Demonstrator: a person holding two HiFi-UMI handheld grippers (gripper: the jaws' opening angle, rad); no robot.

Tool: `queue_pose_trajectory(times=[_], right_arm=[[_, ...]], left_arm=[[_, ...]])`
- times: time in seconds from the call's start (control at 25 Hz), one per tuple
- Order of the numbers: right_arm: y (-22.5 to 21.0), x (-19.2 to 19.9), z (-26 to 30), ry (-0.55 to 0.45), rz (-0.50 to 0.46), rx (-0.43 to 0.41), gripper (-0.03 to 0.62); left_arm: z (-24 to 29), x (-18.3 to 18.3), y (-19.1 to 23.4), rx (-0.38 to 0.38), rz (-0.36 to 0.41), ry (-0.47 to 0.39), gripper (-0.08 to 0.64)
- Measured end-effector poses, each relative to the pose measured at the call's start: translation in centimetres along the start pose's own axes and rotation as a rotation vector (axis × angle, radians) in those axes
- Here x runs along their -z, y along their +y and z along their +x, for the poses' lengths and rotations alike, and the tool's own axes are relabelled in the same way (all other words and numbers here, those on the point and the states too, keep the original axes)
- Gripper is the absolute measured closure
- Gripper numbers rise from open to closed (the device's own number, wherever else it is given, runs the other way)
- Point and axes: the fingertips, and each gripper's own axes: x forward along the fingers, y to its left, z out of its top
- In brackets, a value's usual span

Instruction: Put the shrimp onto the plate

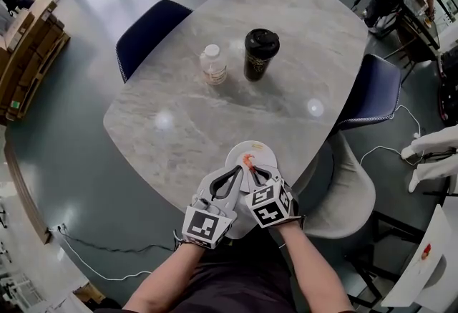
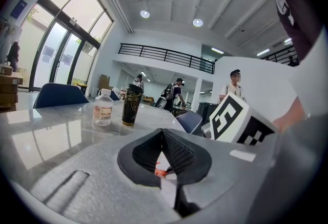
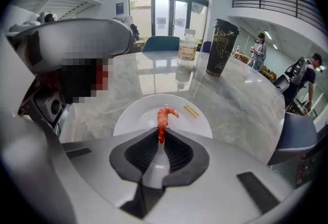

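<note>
A white plate (image 1: 262,149) sits at the near edge of the marble table (image 1: 179,125). My right gripper (image 1: 252,169) hovers over it, shut on the tail of an orange shrimp (image 1: 247,159). In the right gripper view the shrimp (image 3: 163,117) sticks up from the right gripper (image 3: 161,134), curled at its top, above the plate (image 3: 130,116). My left gripper (image 1: 240,170) is close beside it on the left, jaws together with nothing between them. In the left gripper view, the left gripper (image 2: 163,134) stands shut, and a bit of the shrimp (image 2: 160,171) shows behind it.
A clear plastic bottle (image 1: 213,64) and a black lidded cup (image 1: 260,54) stand side by side at the table's middle. Dark blue chairs (image 1: 152,29) ring the far sides. A grey chair (image 1: 351,197) stands at the near right. The table edge runs just below the plate.
</note>
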Motion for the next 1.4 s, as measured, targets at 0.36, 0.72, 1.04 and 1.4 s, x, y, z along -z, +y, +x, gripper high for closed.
queue_pose_trajectory(times=[0.36,0.72,1.04,1.4], right_arm=[[0.1,0.3,0.5,0.089,-0.016,-0.02,0.536],[-0.2,-2.6,-4.9,-0.047,0.033,-0.011,0.562],[-0.7,-8.4,-15.5,-0.338,0.178,-0.066,0.589],[-1.5,-15.1,-27.7,-0.636,0.167,-0.051,0.592]], left_arm=[[-0.3,0.2,0.5,-0.006,-0.017,0.019,0.552],[-1.8,-1.8,-1.4,-0.002,-0.01,0.052,0.552],[-3.7,-7.5,-4.3,0.018,0.018,0.075,0.552],[-6.0,-17.2,-9.2,0.059,0.034,0.025,0.552]])
